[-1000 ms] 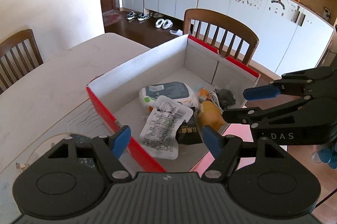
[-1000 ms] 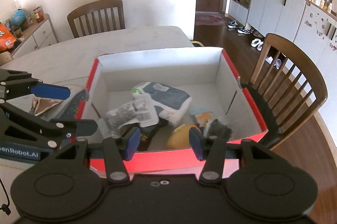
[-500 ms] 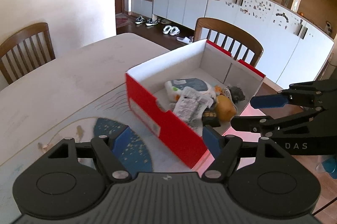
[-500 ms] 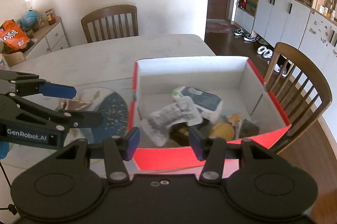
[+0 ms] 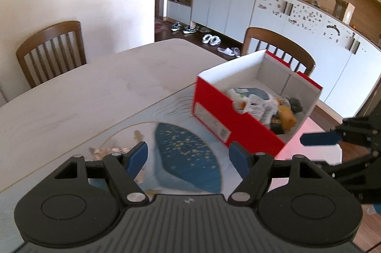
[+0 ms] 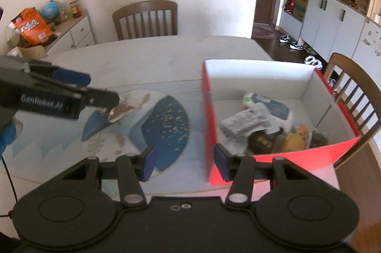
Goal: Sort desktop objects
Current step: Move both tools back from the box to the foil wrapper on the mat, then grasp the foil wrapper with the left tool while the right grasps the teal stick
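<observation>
A red box with white inside walls (image 5: 214,107) (image 6: 262,69) stands at the right end of the table and holds several items: a white printed packet (image 6: 247,122), a white and blue pouch (image 6: 273,107) and a yellow object (image 6: 293,141). My left gripper (image 5: 188,160) is open and empty above the blue patterned mat (image 5: 185,153), left of the box. My right gripper (image 6: 185,160) is open and empty, near the box's front left corner. A flat brown and silver wrapper (image 6: 129,105) lies on the mat near the left gripper's fingers (image 6: 71,76).
The pale table (image 5: 83,95) stretches away to the left. Wooden chairs (image 5: 51,50) (image 6: 145,19) (image 6: 357,86) stand around it. White cabinets (image 5: 297,22) line the far wall. A sideboard (image 6: 71,33) with an orange bag stands at back left.
Both grippers have pulled back and to the left, away from the box. The box now lies further right in both views and the mat has come into sight.
</observation>
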